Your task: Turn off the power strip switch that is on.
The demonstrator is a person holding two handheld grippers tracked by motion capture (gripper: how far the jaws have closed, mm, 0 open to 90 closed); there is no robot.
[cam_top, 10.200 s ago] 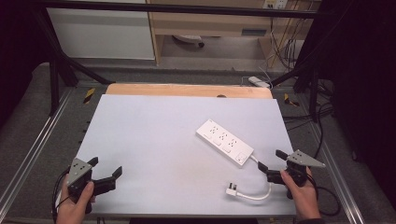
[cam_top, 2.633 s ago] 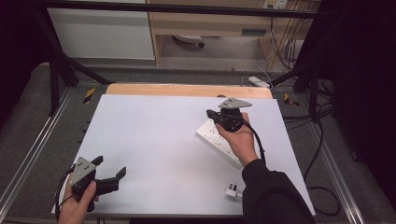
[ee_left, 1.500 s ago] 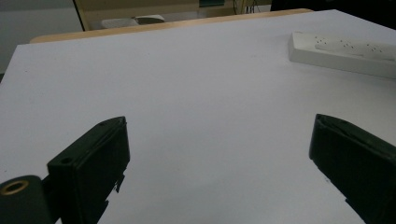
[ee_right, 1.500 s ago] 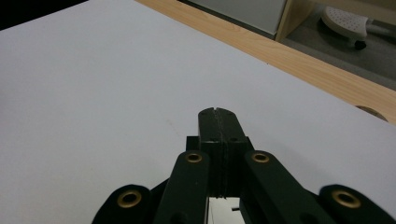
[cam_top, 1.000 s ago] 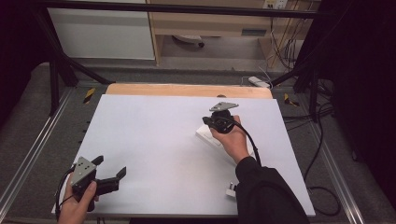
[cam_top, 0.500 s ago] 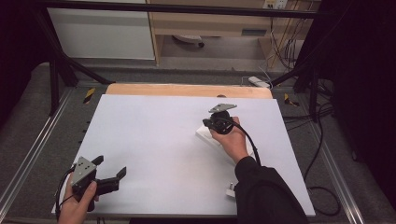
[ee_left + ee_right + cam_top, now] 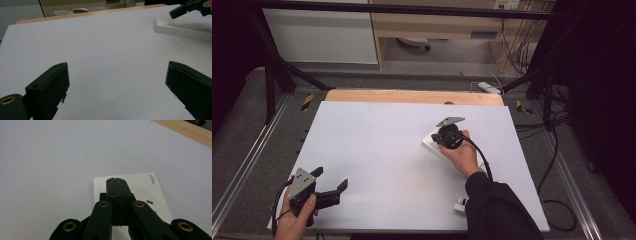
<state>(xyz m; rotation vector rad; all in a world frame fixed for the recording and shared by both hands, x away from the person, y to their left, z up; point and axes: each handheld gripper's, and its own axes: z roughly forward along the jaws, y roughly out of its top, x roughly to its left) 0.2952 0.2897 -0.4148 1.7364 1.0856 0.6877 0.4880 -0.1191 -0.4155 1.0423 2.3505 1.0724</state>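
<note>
So the right gripper (image 7: 117,181) has its jaws pressed flat together with nothing between them, and the tips sit right over the far end of the white power strip (image 7: 140,195). From the high view the same gripper (image 7: 443,138) is parked on that end of the strip, which lies slanted on the right half of the white desk (image 7: 377,145). Looks to me like it's poking or pushing at the strip rather than grabbing it, maybe going for a switch, but I honestly can't tell if the tips are touching the plastic or just above it.

Progress-wise I'd say early-to-middle: the reach is done and the actual press or nudge seems to be in hand right now. The strip's plug (image 7: 460,205) lies loose near the front edge of the desk, just beside the sleeve, and isn't plugged into anything.

The strip itself is a flat, glossy white bar with rows of socket slots and some small grey print near its end.

The left gripper (image 7: 332,191) is well away at the front left corner, jaws wide apart and holding nothing.
</note>
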